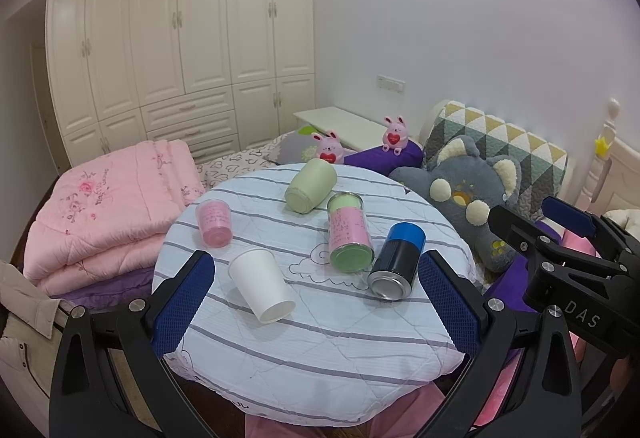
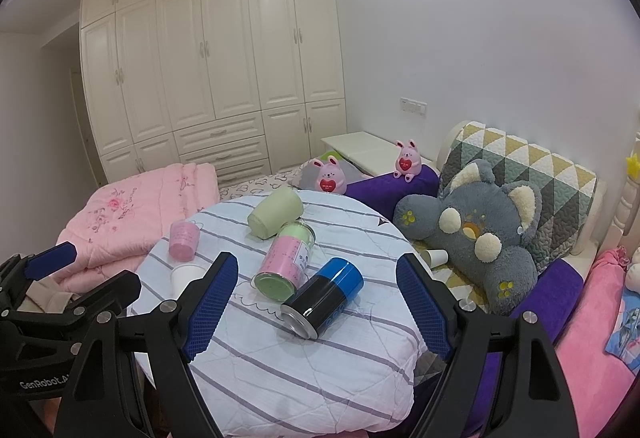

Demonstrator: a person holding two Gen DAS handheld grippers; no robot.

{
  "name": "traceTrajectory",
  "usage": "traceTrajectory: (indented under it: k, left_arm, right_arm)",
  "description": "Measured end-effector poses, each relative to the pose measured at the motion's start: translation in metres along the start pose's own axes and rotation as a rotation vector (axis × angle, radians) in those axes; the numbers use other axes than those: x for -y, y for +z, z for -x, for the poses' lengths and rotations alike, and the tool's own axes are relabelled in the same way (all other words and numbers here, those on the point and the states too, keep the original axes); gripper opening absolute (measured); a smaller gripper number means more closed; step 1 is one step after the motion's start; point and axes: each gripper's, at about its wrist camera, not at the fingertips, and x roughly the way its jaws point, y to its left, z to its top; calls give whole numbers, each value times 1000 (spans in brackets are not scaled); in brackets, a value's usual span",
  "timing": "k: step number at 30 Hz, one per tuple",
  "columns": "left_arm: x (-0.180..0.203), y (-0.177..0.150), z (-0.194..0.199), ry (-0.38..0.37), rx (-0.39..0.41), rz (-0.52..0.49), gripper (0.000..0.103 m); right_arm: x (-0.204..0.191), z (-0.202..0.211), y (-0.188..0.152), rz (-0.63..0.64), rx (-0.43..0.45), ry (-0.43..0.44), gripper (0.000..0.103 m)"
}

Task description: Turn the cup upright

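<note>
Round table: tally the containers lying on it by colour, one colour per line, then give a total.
White: 1, the paper cup
Pale green: 1, the green cup
Pink: 1, the small pink cup
Pink and green: 1, the clear jar
Blue and black: 1, the can
Total: 5, all lying on their sides on the striped cloth.

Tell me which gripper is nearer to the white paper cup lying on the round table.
Left. The left gripper hangs open with the white paper cup lying between its fingers. The right gripper is open farther right, framing the blue can.
</note>
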Motion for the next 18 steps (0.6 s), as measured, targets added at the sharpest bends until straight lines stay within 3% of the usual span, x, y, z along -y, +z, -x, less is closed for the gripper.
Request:
traceTrajectory:
  k: [18]
  left_arm:
    - [-3,-6,-8,-9,-20,13,103]
  right_arm:
    - [-3,-1,-4,2,-13,3,83]
